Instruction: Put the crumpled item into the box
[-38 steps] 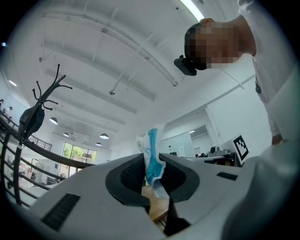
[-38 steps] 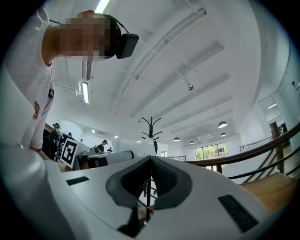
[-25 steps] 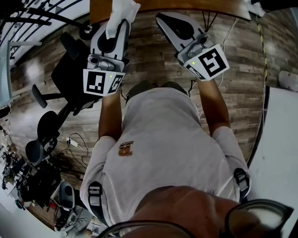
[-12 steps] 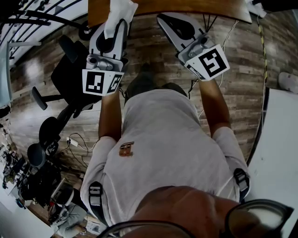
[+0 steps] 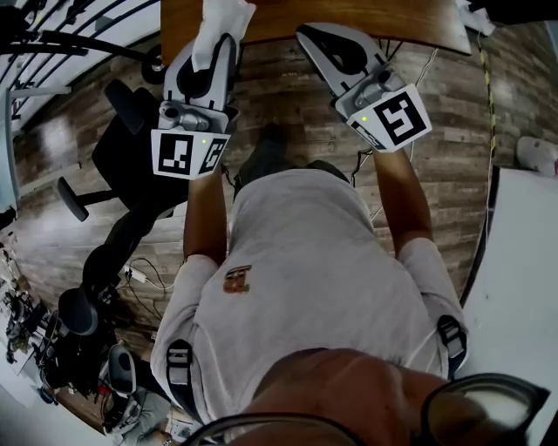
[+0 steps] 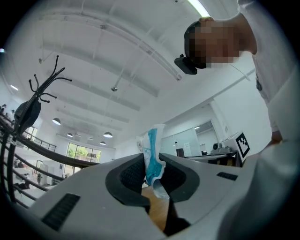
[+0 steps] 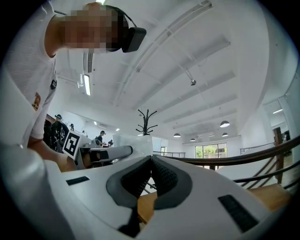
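Note:
The crumpled item is a white wrapper with blue print, pinched between the jaws of my left gripper and held up at chest height. In the left gripper view the wrapper sticks up out of the left gripper, whose pads press on it from both sides. My right gripper is held beside it to the right, its tips pointing at the table edge. In the right gripper view the right gripper has its pads touching with nothing between them. No box shows in any view.
A brown wooden table edge runs across the top of the head view, just beyond both grippers. A black office chair stands on the wood floor at the left. A white surface lies at the right.
Both grippers sit almost where they were, the left still pinching the wrapper. The head view has shifted a little, so slightly more of the table edge shows at the top.

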A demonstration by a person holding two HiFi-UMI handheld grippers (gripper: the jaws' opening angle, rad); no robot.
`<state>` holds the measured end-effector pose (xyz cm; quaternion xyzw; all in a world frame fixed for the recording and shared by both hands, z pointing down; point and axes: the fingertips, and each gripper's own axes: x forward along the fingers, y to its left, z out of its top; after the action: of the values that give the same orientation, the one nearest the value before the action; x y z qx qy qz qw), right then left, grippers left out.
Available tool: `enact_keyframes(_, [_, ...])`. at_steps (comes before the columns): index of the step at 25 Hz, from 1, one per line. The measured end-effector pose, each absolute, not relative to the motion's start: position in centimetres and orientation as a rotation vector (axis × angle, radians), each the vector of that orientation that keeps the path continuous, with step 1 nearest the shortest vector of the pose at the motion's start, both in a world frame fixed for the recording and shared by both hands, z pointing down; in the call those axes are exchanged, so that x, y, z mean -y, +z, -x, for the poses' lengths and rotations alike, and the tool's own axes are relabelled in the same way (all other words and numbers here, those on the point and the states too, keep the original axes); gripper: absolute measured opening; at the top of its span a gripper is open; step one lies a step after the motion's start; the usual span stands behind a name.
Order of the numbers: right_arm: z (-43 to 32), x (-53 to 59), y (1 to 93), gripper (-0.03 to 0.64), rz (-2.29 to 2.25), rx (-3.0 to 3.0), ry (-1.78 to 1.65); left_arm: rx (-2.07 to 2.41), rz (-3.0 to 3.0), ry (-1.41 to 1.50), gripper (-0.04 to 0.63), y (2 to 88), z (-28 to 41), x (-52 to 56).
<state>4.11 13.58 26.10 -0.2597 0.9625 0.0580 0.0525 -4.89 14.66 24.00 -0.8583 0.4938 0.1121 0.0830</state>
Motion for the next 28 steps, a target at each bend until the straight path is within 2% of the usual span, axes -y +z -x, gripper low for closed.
enact_keyframes(15, [-0.8,0.2,27.4,0.032,0.874,-2.939,0.164,-1.445,2.631,0.288,0.075,25.7,8.7,-0.5])
enact_keyframes(28, [5.5,10.5,28.7,0.032,0.953,-2.978,0.160,-1.386,2.758,0.220,0.075,29.0,14.7,10.3])
